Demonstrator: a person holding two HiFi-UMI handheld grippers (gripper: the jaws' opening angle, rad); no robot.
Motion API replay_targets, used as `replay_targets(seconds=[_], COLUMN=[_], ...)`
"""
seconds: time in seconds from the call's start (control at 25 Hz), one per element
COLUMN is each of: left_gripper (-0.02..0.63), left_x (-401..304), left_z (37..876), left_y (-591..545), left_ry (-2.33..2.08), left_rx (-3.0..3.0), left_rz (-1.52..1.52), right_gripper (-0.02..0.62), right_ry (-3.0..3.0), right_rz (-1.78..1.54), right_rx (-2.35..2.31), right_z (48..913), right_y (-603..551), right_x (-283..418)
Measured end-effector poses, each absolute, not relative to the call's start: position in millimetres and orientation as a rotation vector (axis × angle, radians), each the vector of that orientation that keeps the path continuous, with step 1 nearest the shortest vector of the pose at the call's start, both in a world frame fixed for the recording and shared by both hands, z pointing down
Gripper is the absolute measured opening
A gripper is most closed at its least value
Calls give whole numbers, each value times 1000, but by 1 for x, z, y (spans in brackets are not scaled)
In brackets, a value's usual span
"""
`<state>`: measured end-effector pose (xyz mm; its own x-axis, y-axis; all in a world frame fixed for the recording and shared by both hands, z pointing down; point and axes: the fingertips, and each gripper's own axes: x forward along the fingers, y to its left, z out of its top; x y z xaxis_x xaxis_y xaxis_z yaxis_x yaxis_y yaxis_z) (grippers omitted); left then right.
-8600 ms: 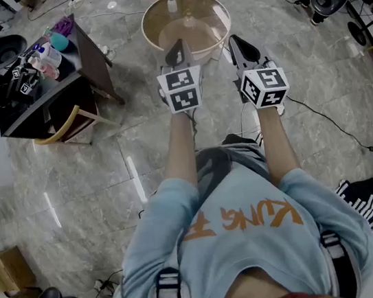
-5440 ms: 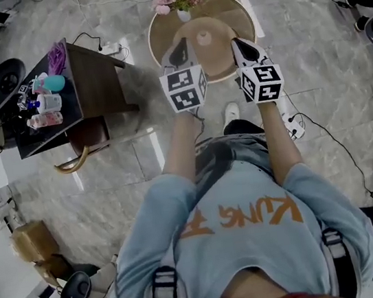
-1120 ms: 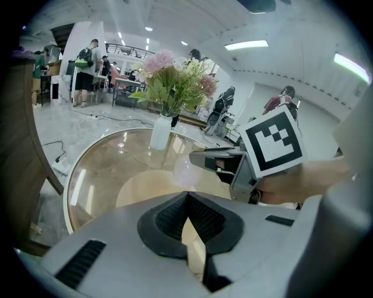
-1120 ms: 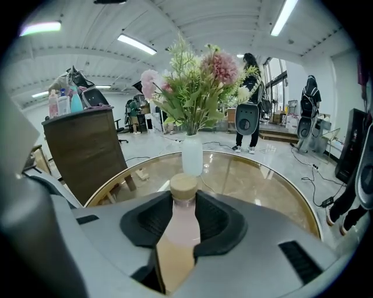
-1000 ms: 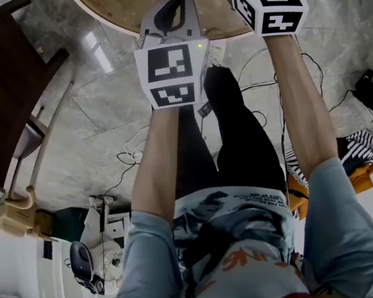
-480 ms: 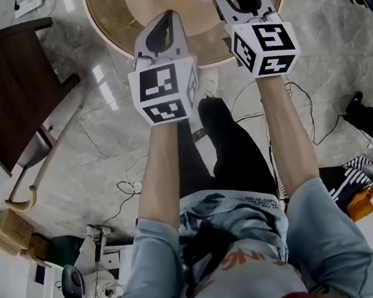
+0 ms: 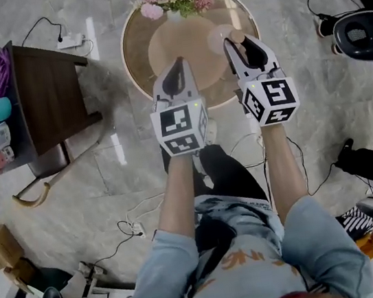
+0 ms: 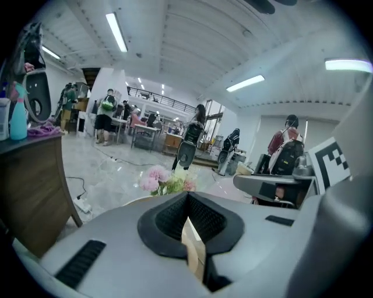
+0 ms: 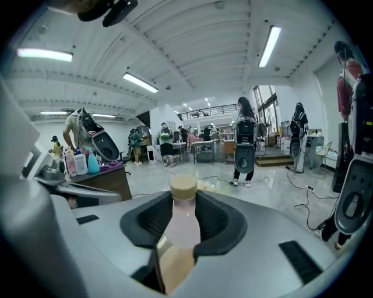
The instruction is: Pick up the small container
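Observation:
The small container (image 9: 182, 224) is a pale pink bottle with a tan cap. It stands upright between the pads of my right gripper (image 9: 183, 201), which is shut on its body. From the head view its cap (image 7: 235, 35) shows between the jaw tips of the right gripper (image 7: 238, 40), over the round wooden table (image 7: 132, 56). My left gripper (image 7: 175, 66) hangs beside it, over the table's near part. Its jaws are shut with nothing between them, and only a sliver of tabletop shows past the left gripper (image 8: 187, 201).
A vase of pink flowers (image 7: 178, 0) stands at the table's far edge, also seen ahead as the flowers (image 8: 166, 180). A dark side table (image 7: 47, 96) with several bottles is at the left. Cables cross the floor, and a black round device (image 7: 360, 35) sits at the right.
The head view has swung, so the whole round table and the flowers now show. Both grippers sit lower in the frame. The tan cap stays between the right jaws.

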<state>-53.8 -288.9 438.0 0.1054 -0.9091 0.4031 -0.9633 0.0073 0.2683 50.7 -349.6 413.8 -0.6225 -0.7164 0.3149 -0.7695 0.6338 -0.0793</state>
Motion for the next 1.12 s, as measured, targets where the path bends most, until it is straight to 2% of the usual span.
replay_targets(seconds=[0.56,0.76,1.12], left_gripper=[23,23,23], left_x=[-34,-29,-20], left_z=[282,242,199], left_y=[-250,-247,-257], left_ry=[-1935,-1966,-2008], left_rx=[1910,2004,2139], left_rz=[-2,-70,-14], right_gripper=[137,137,137], right_ry=[-2722,-2751,-2816], right_rz=[281,269,176], right_rx=[1331,1419,1396], right_z=[247,216,177], right_y=[-283,-275,-281], right_x=[87,101,104])
